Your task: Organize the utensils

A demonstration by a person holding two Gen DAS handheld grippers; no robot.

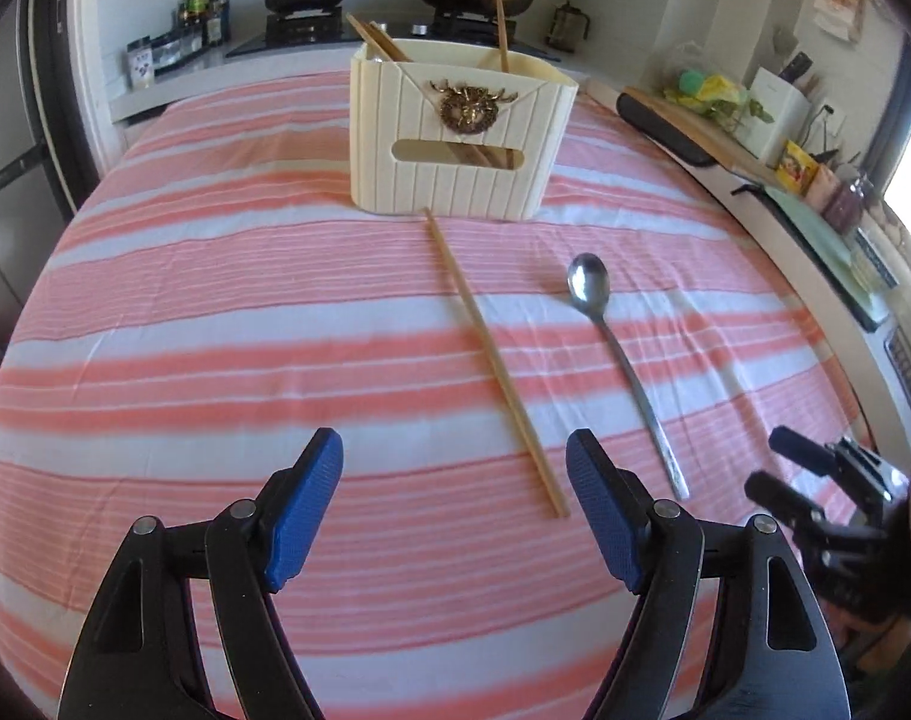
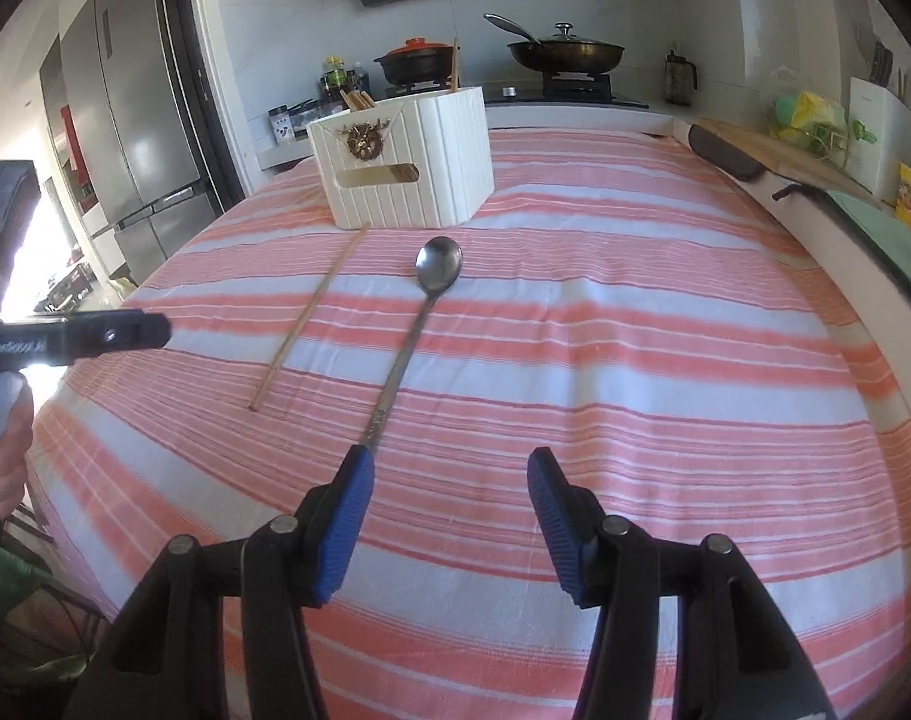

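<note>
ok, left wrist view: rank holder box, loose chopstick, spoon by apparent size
1. Cream utensil holder box, largest by area.
2. Loose chopstick.
3. Metal spoon.
Chopstick looks slightly longer, but both stretch toward the camera, so that order is unsure.

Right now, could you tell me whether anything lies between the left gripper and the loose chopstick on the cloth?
Nothing visible does. The left gripper is open over bare striped cloth, and the chopstick lies just ahead, its near end beside the right-hand finger. The spoon lies apart, further right.
</note>
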